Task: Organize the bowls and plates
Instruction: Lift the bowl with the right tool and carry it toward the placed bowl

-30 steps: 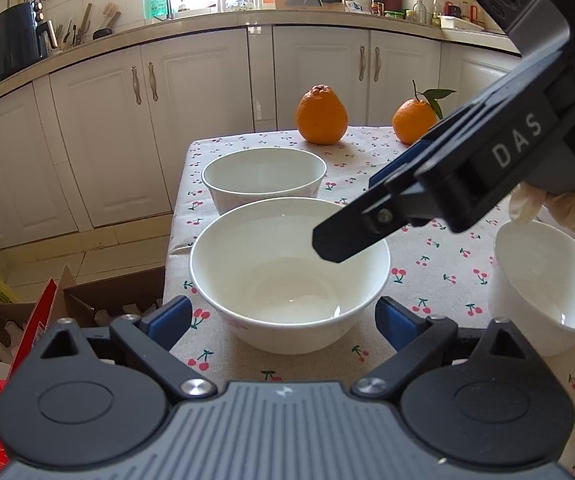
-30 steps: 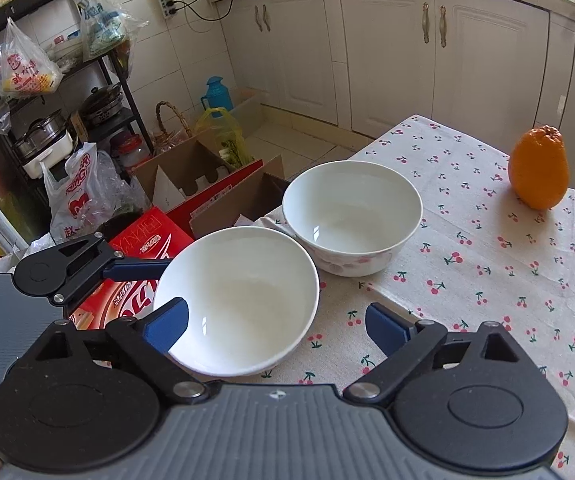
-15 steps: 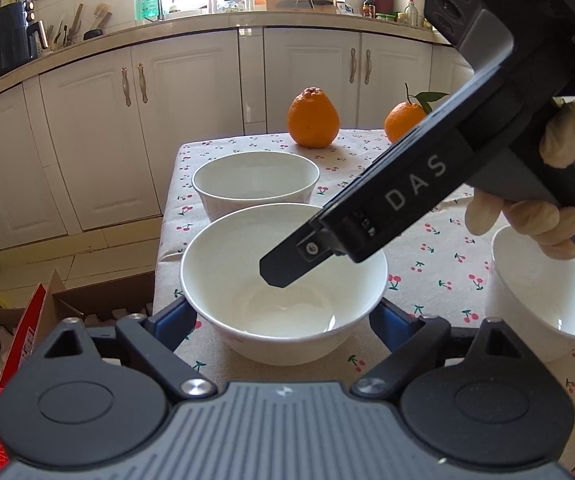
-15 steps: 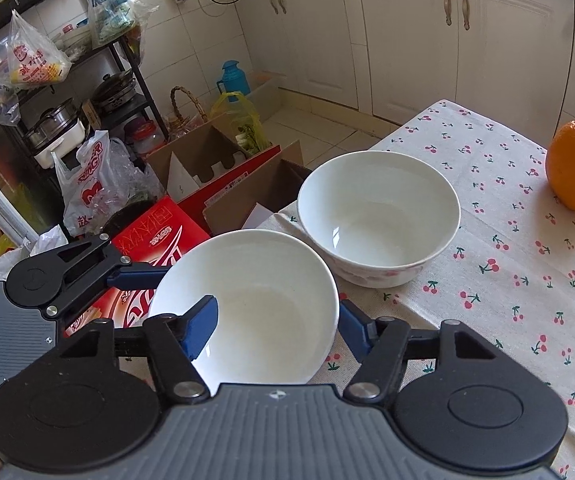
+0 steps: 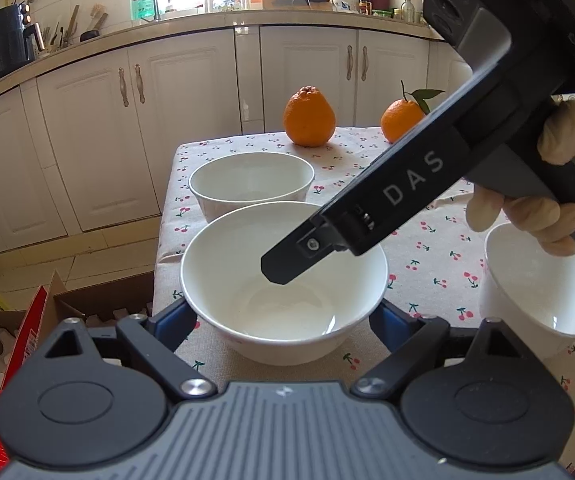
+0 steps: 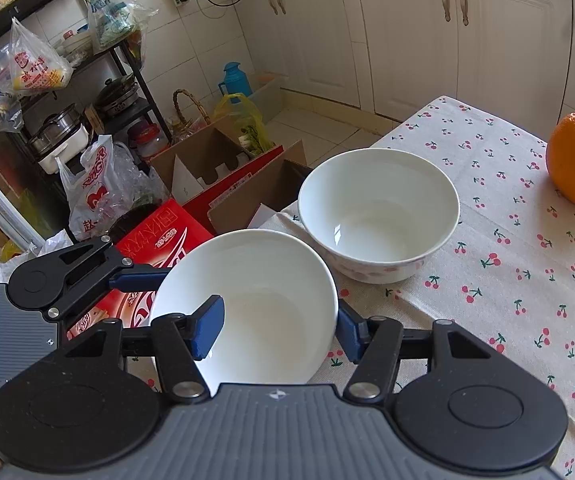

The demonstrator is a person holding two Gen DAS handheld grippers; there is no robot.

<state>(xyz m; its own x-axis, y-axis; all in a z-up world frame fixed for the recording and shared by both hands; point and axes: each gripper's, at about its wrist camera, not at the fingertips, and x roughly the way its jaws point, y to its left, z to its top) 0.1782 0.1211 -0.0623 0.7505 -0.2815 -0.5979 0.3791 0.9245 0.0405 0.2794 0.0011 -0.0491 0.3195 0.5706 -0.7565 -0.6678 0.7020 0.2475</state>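
Three white bowls stand on the cherry-print tablecloth. In the left wrist view the near bowl (image 5: 283, 280) sits between my left gripper's (image 5: 283, 318) open blue fingers, one at each side of its base; whether they touch it is unclear. A second bowl (image 5: 251, 182) stands just behind, a third (image 5: 539, 284) at the right. My right gripper (image 5: 287, 264) reaches over the near bowl. In the right wrist view my right gripper (image 6: 277, 330) straddles the near bowl's (image 6: 255, 304) right wall, left finger inside, right finger outside. The second bowl (image 6: 379, 212) stands beyond.
Two oranges (image 5: 309, 117) (image 5: 402, 121) sit at the table's far end. The table edge (image 6: 283, 212) drops off to the left, over cardboard boxes (image 6: 211, 168) and a red carton (image 6: 155, 240) on the floor. White cabinets (image 5: 191, 112) stand behind.
My left gripper has moved forward until its fingers flank the near bowl. My right gripper has moved onto the same bowl's rim and its fingers have narrowed around the wall.
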